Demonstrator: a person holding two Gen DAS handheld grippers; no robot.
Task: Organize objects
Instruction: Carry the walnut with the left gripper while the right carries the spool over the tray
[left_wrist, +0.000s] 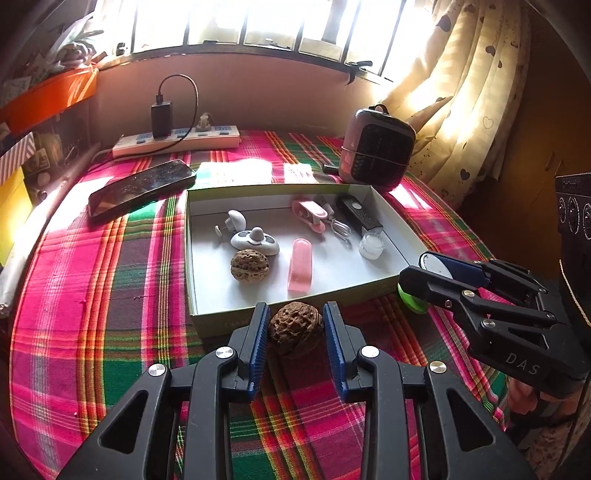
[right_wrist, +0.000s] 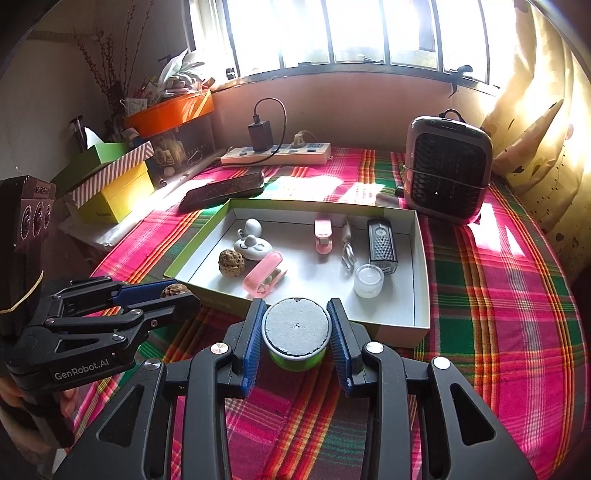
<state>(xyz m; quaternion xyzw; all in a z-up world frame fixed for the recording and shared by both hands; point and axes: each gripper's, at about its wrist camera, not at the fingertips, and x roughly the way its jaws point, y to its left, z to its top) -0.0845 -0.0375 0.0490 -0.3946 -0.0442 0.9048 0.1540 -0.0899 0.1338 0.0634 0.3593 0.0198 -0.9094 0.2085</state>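
A shallow white box (left_wrist: 399, 240) (right_wrist: 419, 258) sits on the plaid cloth. It holds a walnut (left_wrist: 249, 265) (right_wrist: 231, 262), a pink case (left_wrist: 301, 269) (right_wrist: 264, 275), a white toy, a pink clip, a cable, a black grater and a small clear jar (right_wrist: 368, 280). My left gripper (left_wrist: 295, 330) is shut on a second walnut (left_wrist: 295, 326) just in front of the box. My right gripper (right_wrist: 295, 332) is shut on a green tin with a grey lid (right_wrist: 296, 326), also in front of the box; it shows at right in the left wrist view (left_wrist: 412, 299).
A phone (left_wrist: 142, 188) lies left of the box, a power strip with a charger (left_wrist: 177, 142) behind it. A small heater (right_wrist: 447, 173) stands at the back right. Stacked boxes (right_wrist: 110, 184) line the left edge. Curtains hang on the right.
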